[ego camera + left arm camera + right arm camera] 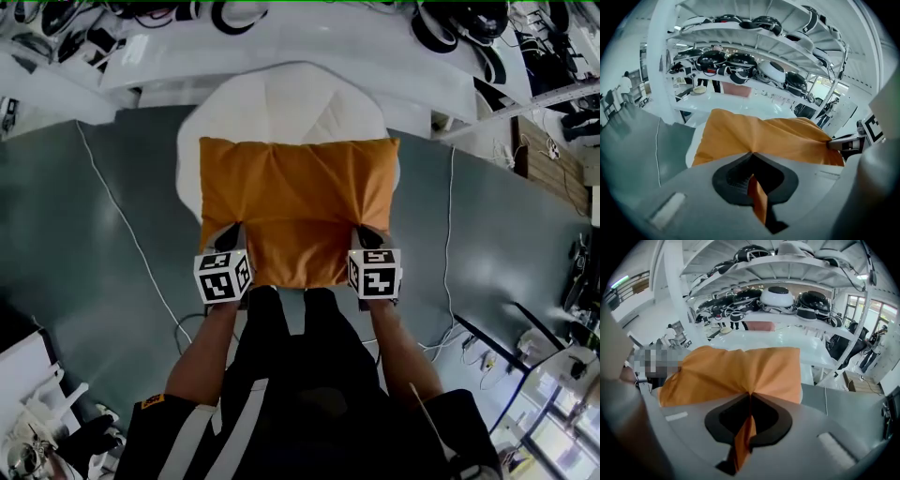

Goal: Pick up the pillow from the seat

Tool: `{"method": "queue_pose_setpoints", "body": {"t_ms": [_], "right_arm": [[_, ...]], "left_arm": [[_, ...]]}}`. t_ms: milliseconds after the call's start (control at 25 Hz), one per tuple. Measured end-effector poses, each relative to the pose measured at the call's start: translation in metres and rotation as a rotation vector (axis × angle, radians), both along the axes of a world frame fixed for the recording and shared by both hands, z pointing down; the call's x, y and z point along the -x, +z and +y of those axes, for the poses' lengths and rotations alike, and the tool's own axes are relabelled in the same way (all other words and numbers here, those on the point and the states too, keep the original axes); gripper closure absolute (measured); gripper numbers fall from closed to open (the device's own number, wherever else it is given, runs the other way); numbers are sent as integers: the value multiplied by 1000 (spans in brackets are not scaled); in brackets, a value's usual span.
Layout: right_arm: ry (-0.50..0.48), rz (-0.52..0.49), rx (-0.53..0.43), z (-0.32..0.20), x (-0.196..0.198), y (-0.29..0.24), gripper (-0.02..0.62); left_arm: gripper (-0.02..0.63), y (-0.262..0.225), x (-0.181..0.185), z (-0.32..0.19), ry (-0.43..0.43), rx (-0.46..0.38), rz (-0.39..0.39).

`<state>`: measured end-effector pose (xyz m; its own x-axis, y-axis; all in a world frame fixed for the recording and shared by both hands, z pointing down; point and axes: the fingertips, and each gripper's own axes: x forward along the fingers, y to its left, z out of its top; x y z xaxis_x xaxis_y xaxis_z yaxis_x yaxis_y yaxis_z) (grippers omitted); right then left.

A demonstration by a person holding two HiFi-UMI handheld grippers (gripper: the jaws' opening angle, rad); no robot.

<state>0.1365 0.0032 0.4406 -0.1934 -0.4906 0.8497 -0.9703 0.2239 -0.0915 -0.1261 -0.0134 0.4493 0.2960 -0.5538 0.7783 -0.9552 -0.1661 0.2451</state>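
Nearest, the person's forearms (202, 352) reach out side by side, each carrying a claw. The left claw (228, 234) is pressed together on a fold of orange cloth at the near left corner of the pillow (298, 202), and its own view shows a tongue of fabric trapped where the jaws meet. The right claw (368, 234) pinches the near right corner the same way, with cloth bunched in the seam of its jaws.

Taking both near corners, I judge, keeps the soft pillow spread between the claws instead of letting it fold and dangle from a single pinch. Creases fan out from each grip, so the cover seems to bear load there. Each hold is only a thin nip of cover, which could slide out under a sharp tug.

The pillow stretches ahead of and between the claws. Its near edge is over the grey floor (94, 216) and its far part over the white seat (291, 98) just beyond. Whether it is wholly clear of the seat I cannot tell.

Far ahead of the claws, white shelves (754, 44) carry dark helmets (712, 60), which play no part here
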Motion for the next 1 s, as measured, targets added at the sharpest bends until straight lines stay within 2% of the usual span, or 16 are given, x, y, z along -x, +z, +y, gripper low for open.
{"method": "queue_pose_setpoints", "body": {"t_ms": [280, 600, 1000], "right_arm": [[-79, -63, -53, 18, -4, -57, 584], [-118, -96, -123, 19, -26, -99, 584], [-105, -99, -184, 36, -22, -133, 584]], "left_arm": [[601, -73, -4, 19, -61, -98, -35], [601, -115, -24, 48, -143, -152, -26], [601, -150, -20, 66, -121, -218, -27]]}}
